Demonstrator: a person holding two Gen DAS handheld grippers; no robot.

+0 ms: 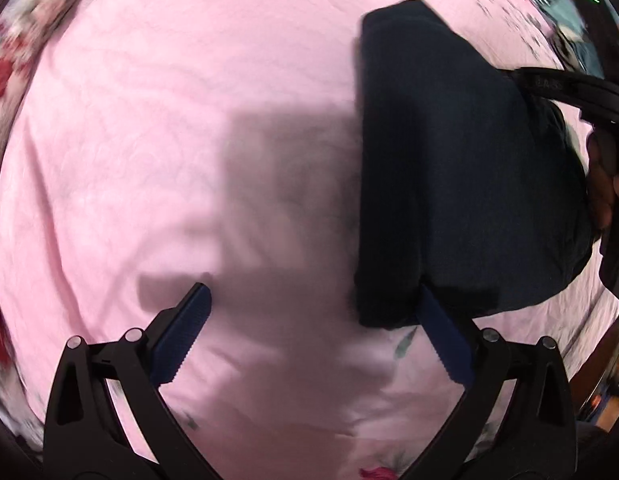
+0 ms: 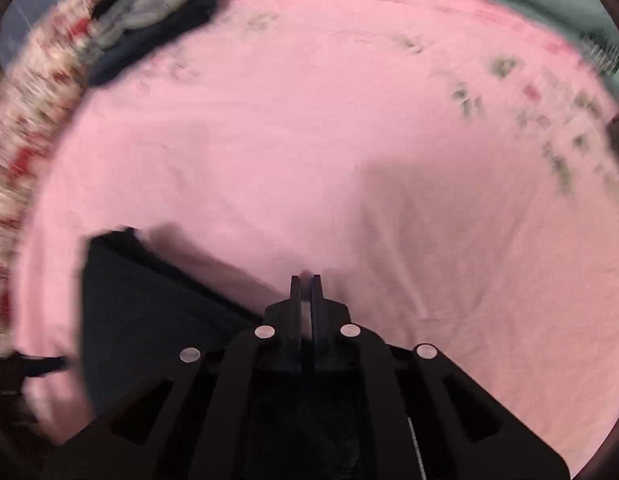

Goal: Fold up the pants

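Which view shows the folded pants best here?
The left wrist view: the folded pants lie nearly whole on the pink sheet. The right wrist view shows only one dark corner, partly behind the right gripper.

Folded pants (image 1: pixel 449 152) on the bed sheet (image 1: pixel 169 140), right of the left claw (image 1: pixel 313 304), touching its right finger. Clothes pile (image 2: pixel 157 24) at the bed's far left edge, well apart.
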